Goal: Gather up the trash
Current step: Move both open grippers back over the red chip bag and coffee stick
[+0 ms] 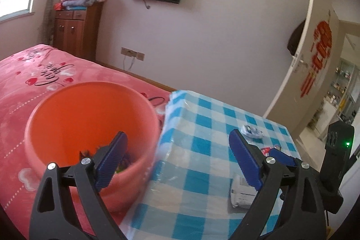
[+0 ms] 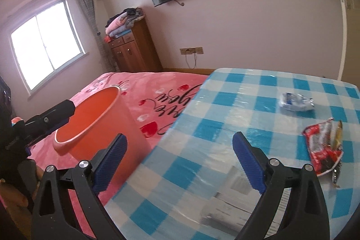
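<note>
1. The left gripper [image 1: 177, 161] hangs with its jaws wide apart and empty, over the round orange plastic bucket [image 1: 90, 118] standing on the pink bed [image 1: 27, 73].
2. The right gripper [image 2: 180, 163] is spread wide too, holding nothing, above the blue-and-white checked table [image 2: 258, 87].
3. Rubbish remaining: a flat white paper packet [image 2: 234, 201] just under its jaws, a crumpled red foil wrapper [image 2: 324, 147] and a clear blue-printed plastic wrapper [image 2: 294, 102] farther off.
4. I'd lower over the white packet's edge, straddle it, then close firmly.

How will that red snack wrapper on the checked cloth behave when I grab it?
The red wrapper looks crumpled and torn open, so it is probably floppy and very light. Its glossy film may slide on the shiny plastic-covered tablecloth, so pinch a raised fold.
</note>
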Demonstrator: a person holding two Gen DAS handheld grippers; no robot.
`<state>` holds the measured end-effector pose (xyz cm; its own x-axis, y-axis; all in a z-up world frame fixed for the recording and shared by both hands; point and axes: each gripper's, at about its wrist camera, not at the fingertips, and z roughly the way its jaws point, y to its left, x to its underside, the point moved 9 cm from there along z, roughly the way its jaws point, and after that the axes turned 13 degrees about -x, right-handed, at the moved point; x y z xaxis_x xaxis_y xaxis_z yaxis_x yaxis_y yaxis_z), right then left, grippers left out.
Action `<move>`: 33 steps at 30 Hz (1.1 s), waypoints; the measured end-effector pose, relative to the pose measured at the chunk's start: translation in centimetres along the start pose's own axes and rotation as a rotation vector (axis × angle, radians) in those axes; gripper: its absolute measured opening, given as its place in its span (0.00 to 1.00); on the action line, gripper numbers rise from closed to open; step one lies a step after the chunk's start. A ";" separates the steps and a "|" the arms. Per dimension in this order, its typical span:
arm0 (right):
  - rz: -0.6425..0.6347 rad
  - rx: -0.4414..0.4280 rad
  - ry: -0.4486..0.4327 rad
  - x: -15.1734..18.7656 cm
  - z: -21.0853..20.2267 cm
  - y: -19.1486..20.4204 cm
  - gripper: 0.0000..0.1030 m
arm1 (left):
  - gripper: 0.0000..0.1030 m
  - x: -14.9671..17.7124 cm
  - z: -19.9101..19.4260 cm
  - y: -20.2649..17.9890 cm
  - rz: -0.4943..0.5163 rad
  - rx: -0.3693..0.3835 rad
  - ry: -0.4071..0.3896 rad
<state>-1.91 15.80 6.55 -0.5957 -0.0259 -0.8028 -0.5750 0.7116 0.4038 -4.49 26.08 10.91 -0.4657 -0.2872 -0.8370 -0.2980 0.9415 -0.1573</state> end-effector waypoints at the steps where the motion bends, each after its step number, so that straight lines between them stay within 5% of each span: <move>1: 0.002 0.008 -0.006 0.2 -0.4 -0.4 0.91 | 0.89 0.2 0.1 -0.6 0.008 0.005 0.005; 33: 0.307 0.168 -0.177 4.2 -10.8 -18.2 0.91 | 0.89 6.8 4.6 -15.7 0.182 0.129 0.181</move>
<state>0.06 -4.83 0.58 -0.6113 0.3173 -0.7250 -0.2768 0.7725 0.5715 0.85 10.15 5.29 -0.6461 -0.1275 -0.7525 -0.0931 0.9918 -0.0881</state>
